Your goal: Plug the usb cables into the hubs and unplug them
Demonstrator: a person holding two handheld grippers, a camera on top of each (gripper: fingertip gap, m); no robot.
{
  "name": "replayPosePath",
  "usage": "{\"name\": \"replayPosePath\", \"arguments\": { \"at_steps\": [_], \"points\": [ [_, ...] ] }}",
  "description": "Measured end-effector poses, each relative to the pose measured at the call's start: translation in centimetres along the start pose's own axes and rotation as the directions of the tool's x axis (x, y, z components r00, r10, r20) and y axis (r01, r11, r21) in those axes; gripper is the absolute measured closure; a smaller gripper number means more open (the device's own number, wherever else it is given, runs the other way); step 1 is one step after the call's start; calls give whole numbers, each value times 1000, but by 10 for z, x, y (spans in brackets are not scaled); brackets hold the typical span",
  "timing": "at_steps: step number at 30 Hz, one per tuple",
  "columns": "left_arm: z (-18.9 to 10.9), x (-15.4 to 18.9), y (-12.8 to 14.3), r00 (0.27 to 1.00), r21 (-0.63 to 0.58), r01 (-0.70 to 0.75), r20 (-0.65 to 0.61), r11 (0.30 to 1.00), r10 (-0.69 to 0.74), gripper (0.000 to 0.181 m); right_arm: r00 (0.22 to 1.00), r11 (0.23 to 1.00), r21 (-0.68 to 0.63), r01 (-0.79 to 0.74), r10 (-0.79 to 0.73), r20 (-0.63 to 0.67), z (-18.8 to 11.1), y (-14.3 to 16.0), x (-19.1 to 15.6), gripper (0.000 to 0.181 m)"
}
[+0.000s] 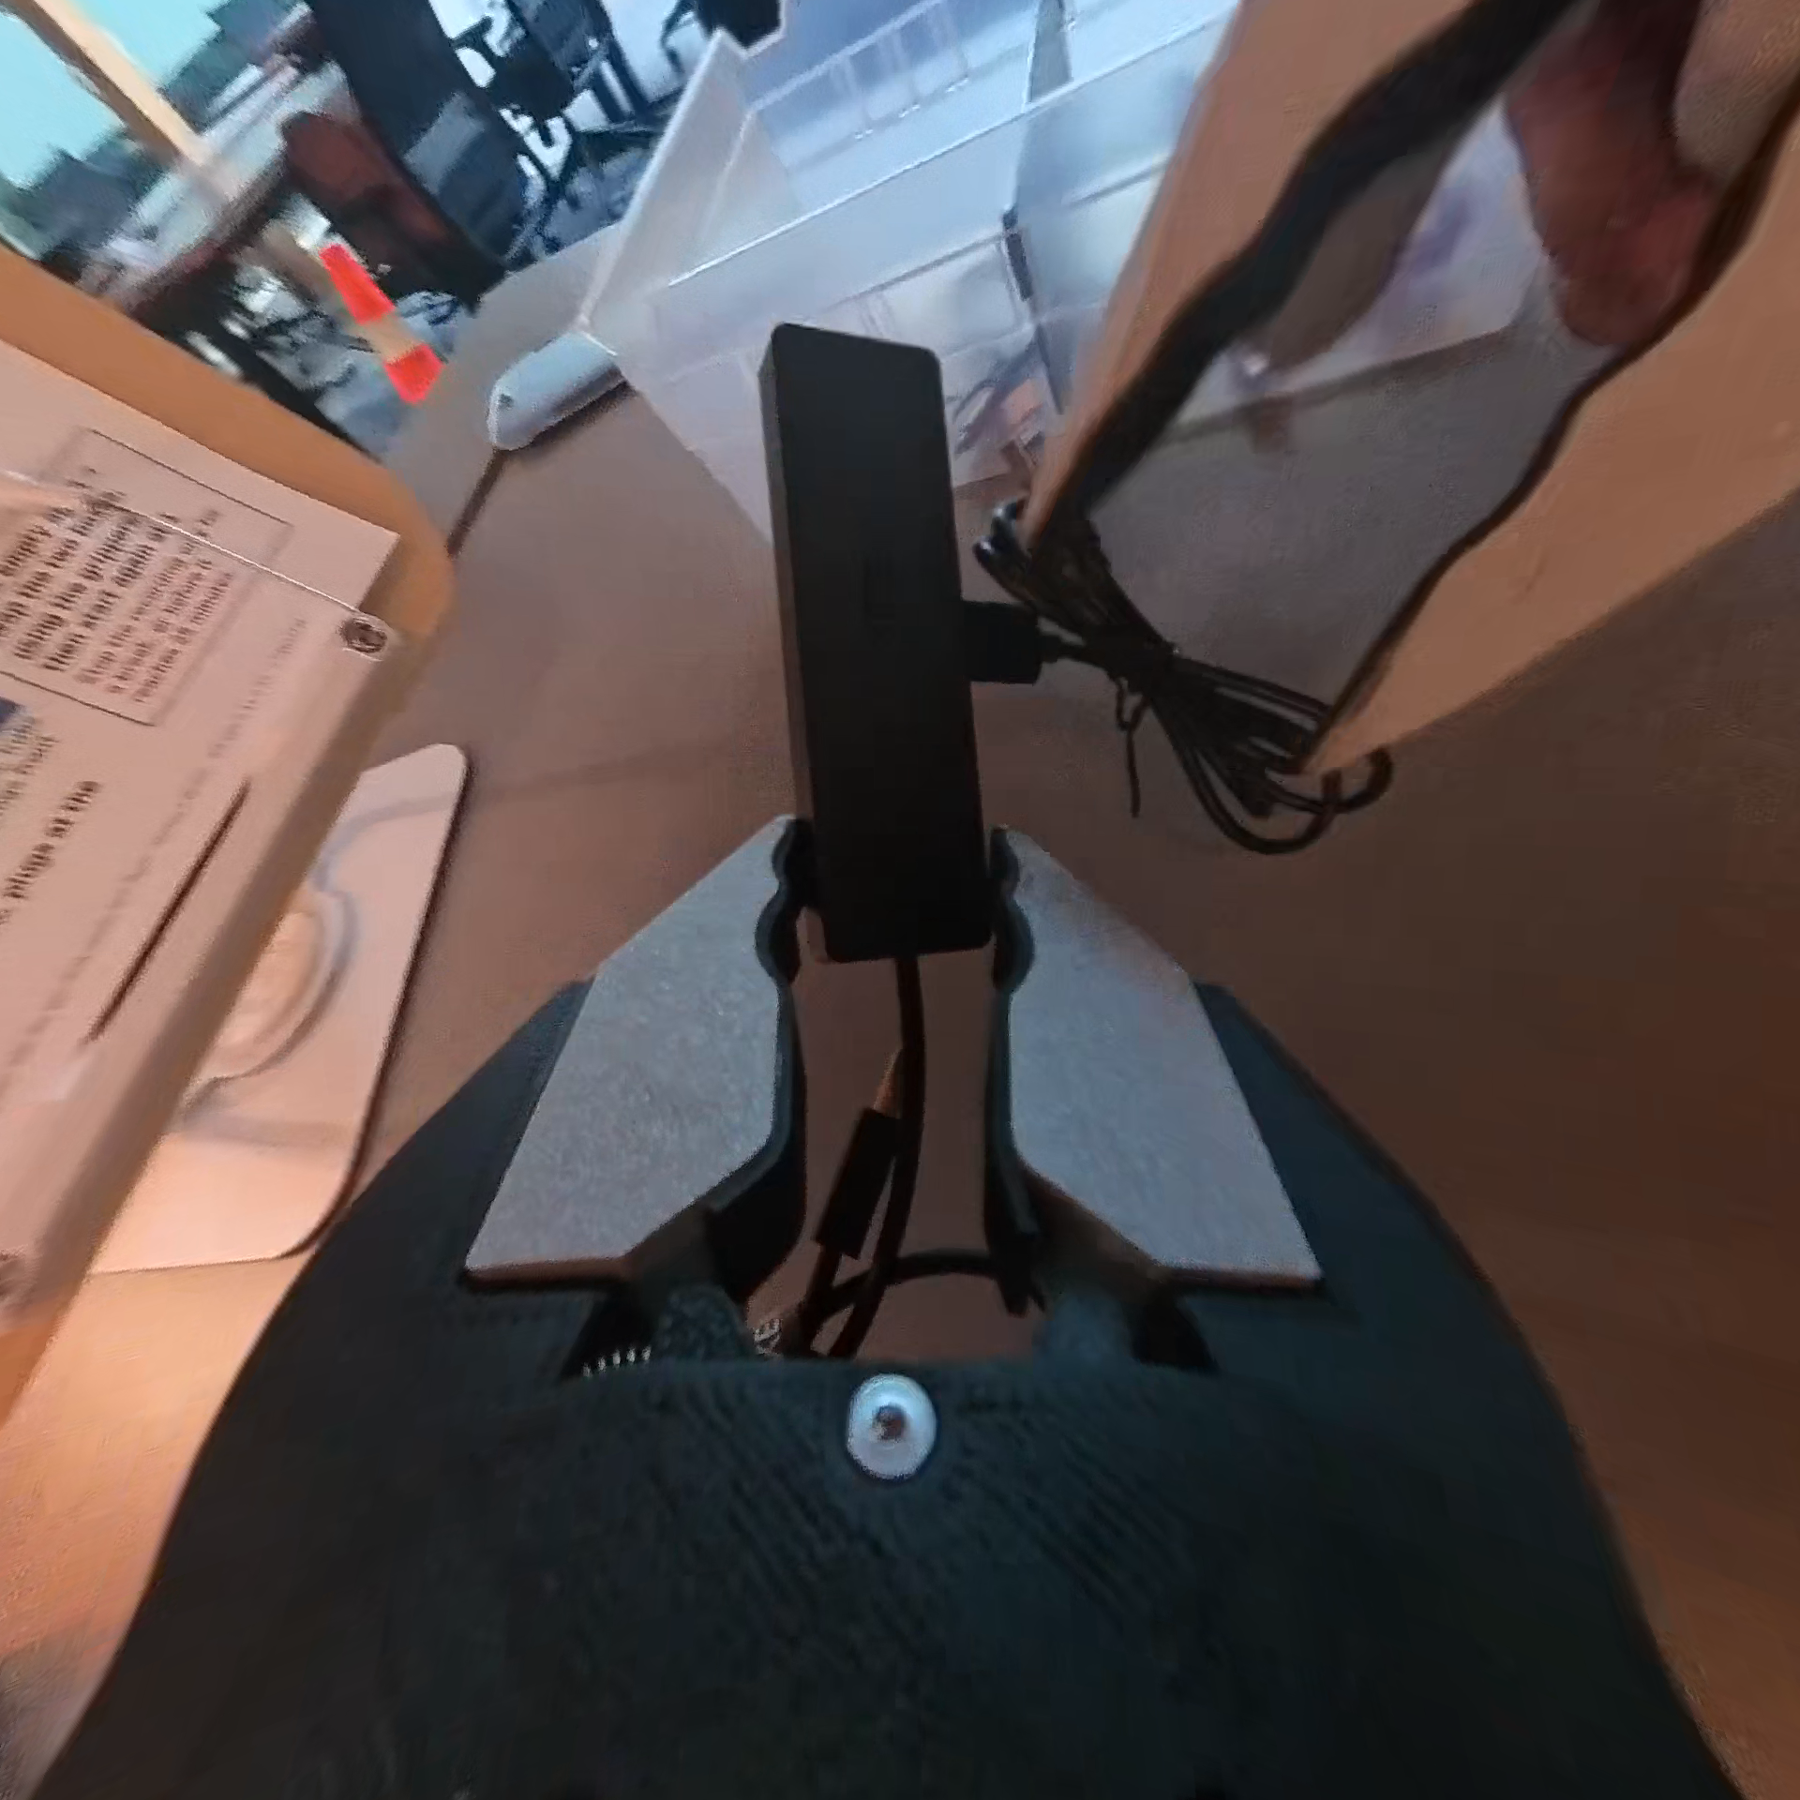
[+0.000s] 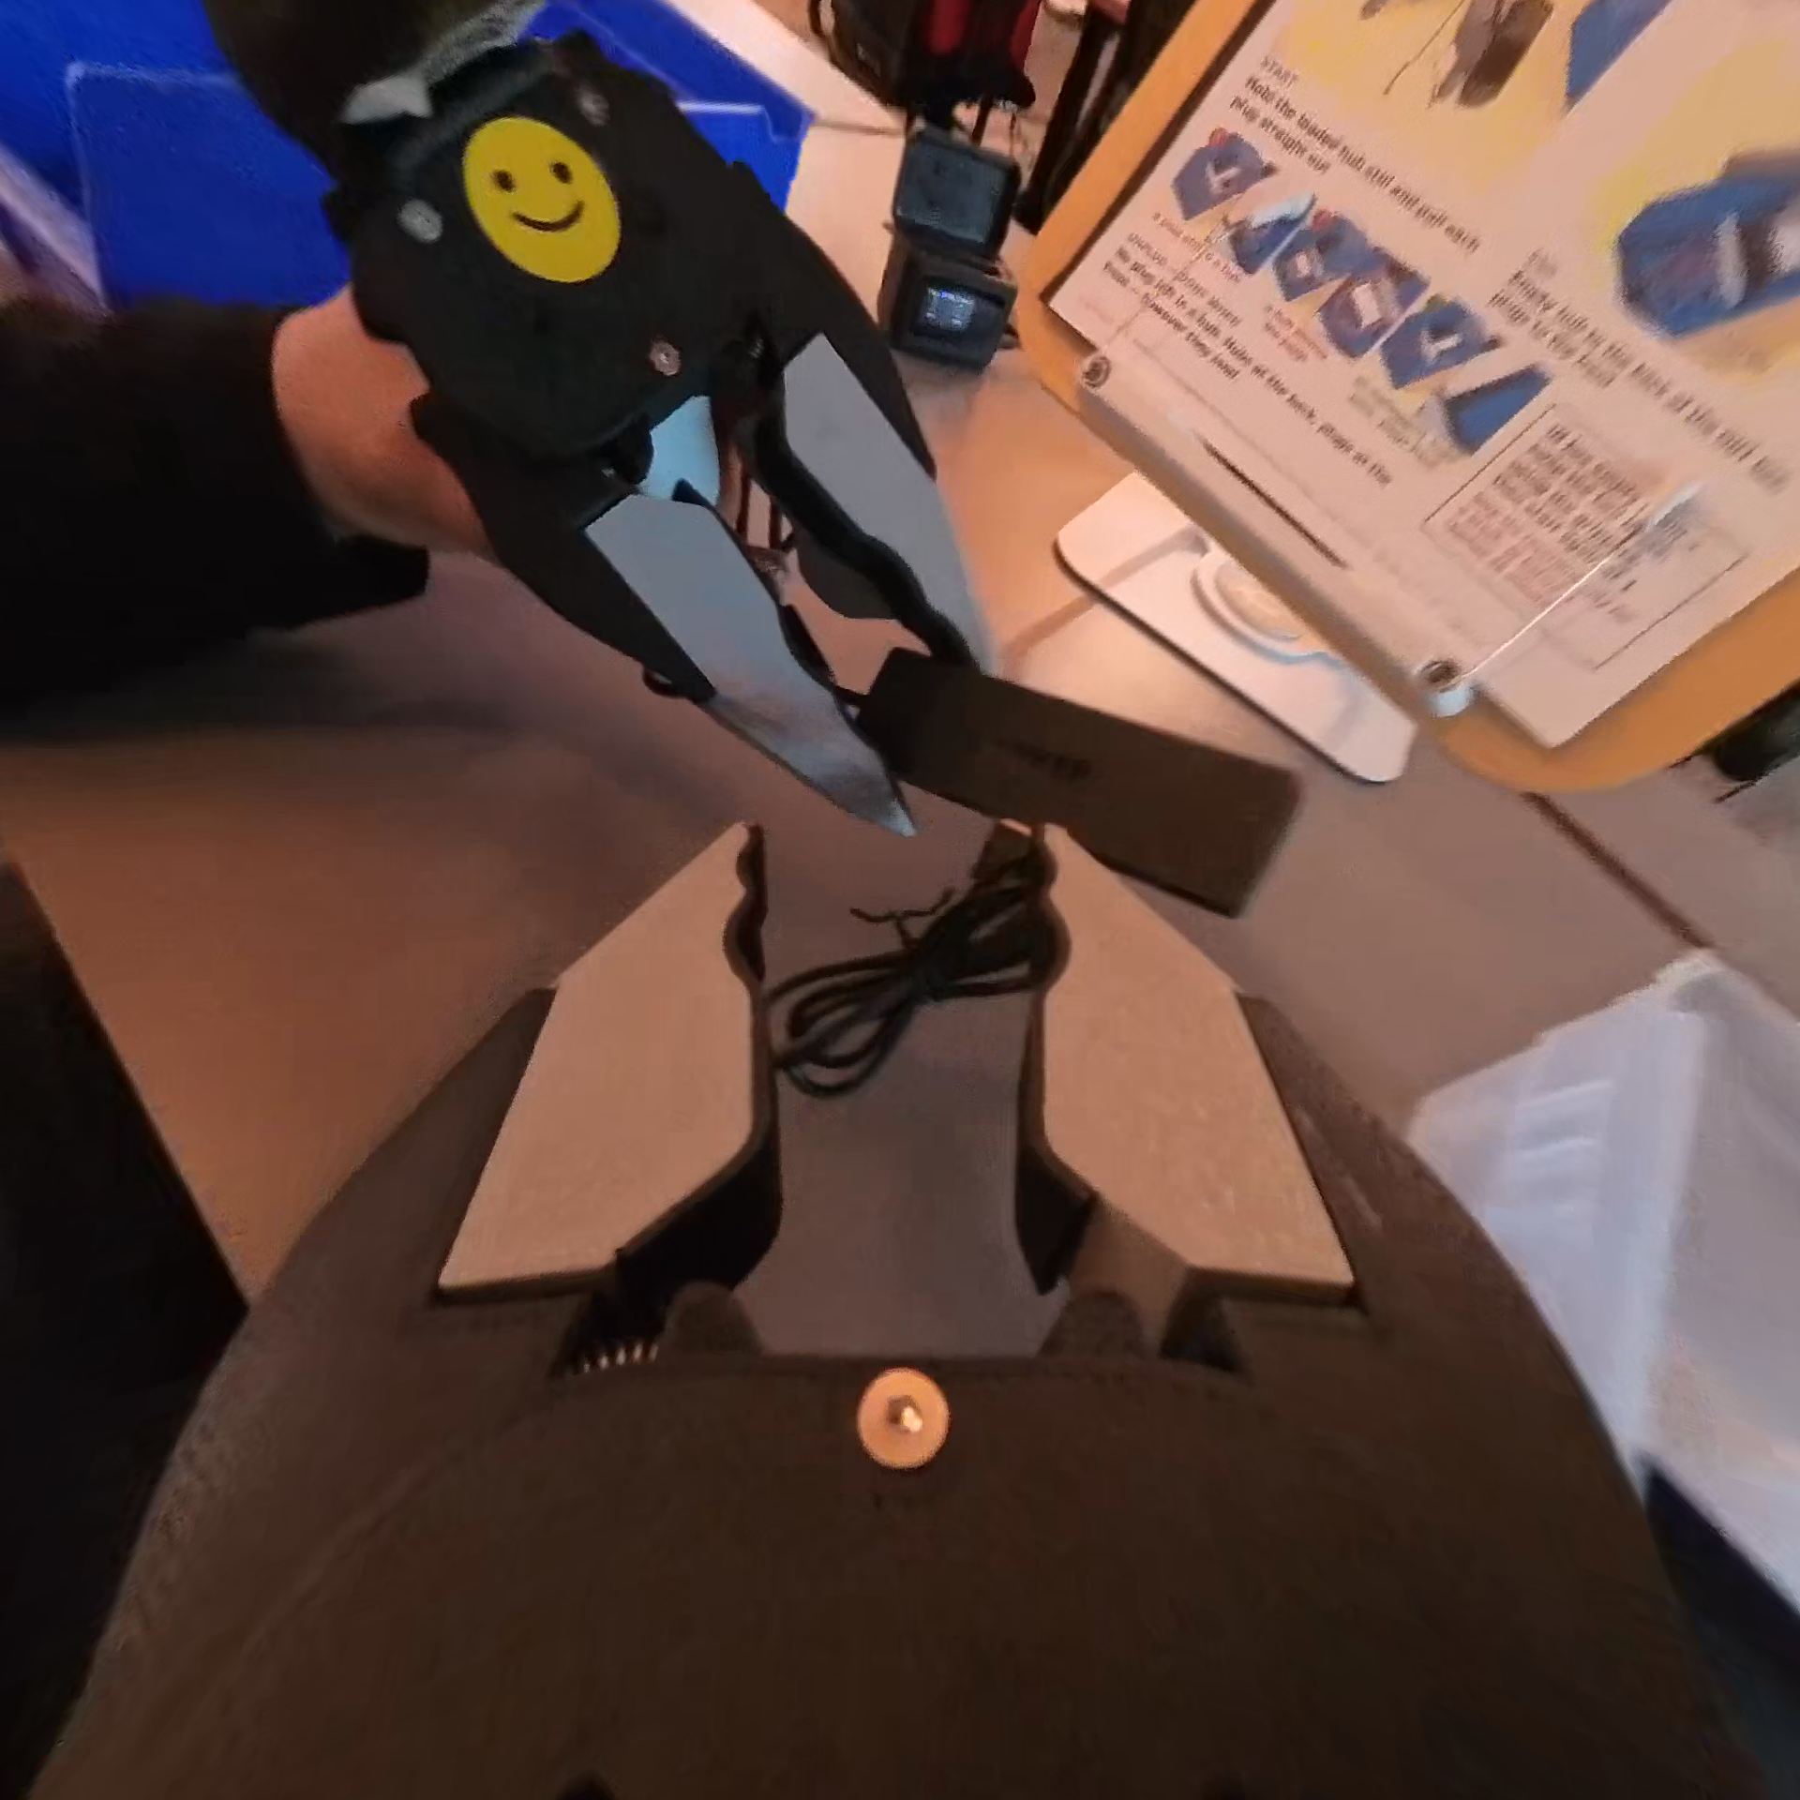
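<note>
My left gripper (image 1: pixel 896 877) is shut on the near end of a black USB hub (image 1: pixel 862 623) and holds it above the table. A black USB plug (image 1: pixel 1003 643) sits in the hub's right side, and its bundled cable (image 1: pixel 1218 721) hangs from it. My right gripper (image 2: pixel 901 867) is open, with its fingers on either side of the plug (image 2: pixel 1013 847) and the cable bundle (image 2: pixel 906 984), not touching them. The right wrist view also shows the left gripper (image 2: pixel 925 731), with a yellow smiley sticker, holding the hub (image 2: pixel 1091 769). The right gripper (image 1: pixel 1188 643) fills the upper right of the left wrist view.
An instruction board (image 2: pixel 1412 390) on a white stand base (image 2: pixel 1218 604) is close by; it is at the left in the left wrist view (image 1: pixel 195 633). A clear plastic box (image 1: pixel 877 243) stands behind the hub. Blue bins (image 2: pixel 195 195) and a small black device (image 2: pixel 950 253) are farther back. The left gripper's tips are roughly 6 centimetres from the right gripper's.
</note>
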State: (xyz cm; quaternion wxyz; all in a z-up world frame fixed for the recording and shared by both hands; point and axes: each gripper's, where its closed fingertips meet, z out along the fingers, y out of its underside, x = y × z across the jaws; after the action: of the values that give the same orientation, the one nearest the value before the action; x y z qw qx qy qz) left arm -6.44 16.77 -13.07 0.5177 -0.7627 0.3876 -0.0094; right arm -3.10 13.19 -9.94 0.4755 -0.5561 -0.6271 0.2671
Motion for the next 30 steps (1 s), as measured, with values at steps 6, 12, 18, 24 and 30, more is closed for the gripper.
{"name": "replayPosePath", "arguments": {
  "at_steps": [6,12,18,24,30],
  "points": [
    [0,31,1,958,-8,126,-258,992,-124,146,972,968,-123,218,-227,-59,-51,6,29,141],
    [-8,48,-9,903,18,186,-398,982,-163,146,878,843,-294,450,-478,-29,-58,39,29,129],
    [-16,62,-15,823,8,264,-523,964,-221,146,697,707,-368,604,-692,-188,-48,33,50,108],
    [-21,84,-12,690,-90,322,-660,943,-298,145,555,566,-371,737,-819,-147,-32,36,31,125],
    [-17,88,-10,692,-110,305,-657,946,-300,146,521,533,-362,765,-842,-139,-18,37,17,167]
  ]
}}
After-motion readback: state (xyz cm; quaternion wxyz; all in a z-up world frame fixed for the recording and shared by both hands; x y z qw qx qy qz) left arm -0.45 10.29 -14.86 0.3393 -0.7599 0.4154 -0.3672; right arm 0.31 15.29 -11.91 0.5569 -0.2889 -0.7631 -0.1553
